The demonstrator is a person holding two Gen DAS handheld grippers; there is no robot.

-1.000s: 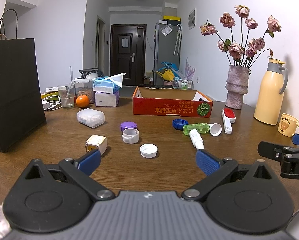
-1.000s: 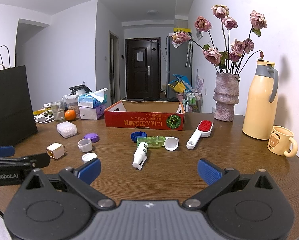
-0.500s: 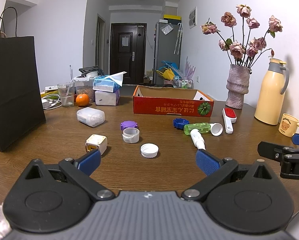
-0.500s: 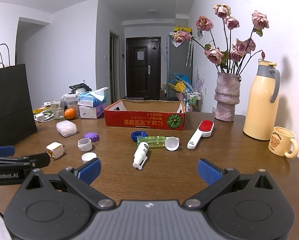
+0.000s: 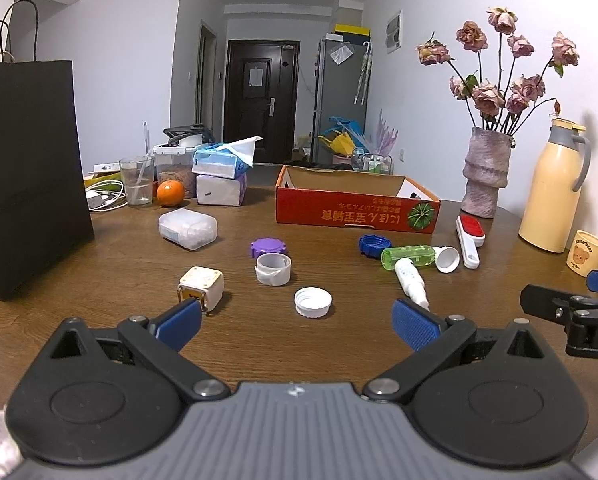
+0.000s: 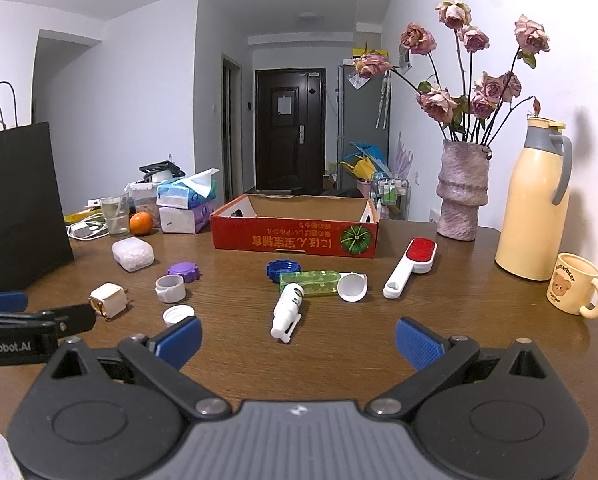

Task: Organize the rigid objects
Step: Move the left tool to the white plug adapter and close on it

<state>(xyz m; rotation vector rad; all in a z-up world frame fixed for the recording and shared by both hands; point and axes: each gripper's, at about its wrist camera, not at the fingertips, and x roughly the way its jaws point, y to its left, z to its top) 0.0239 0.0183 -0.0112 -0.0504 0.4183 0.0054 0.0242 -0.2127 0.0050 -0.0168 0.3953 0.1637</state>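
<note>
Small rigid items lie scattered on the brown table in front of a red cardboard box [image 5: 357, 209] [image 6: 295, 236]: a white cap [image 5: 312, 301] [image 6: 178, 315], a white ring cup [image 5: 273, 268], a purple lid [image 5: 267, 246], a white plug cube [image 5: 201, 287] [image 6: 108, 300], a clear lidded box [image 5: 187, 228], a blue lid [image 5: 371, 245], a green case [image 5: 407, 257] [image 6: 309, 282], a white spray bottle [image 5: 409, 280] [image 6: 287, 310] and a red-headed brush [image 5: 470, 236] [image 6: 411, 266]. My left gripper [image 5: 295, 322] hovers open near the cap. My right gripper [image 6: 297, 338] stands open short of the spray bottle.
A black paper bag [image 5: 27, 208] stands at the left. Tissue packs [image 5: 221, 178], a glass [image 5: 136, 180] and an orange [image 5: 170, 193] crowd the back left. A vase of roses [image 6: 463, 192], a yellow thermos [image 6: 533, 200] and a bear mug [image 6: 575, 288] line the right side.
Both grippers have drifted slightly forward over the table. Nothing on the table has moved, and both jaws stay apart.
</note>
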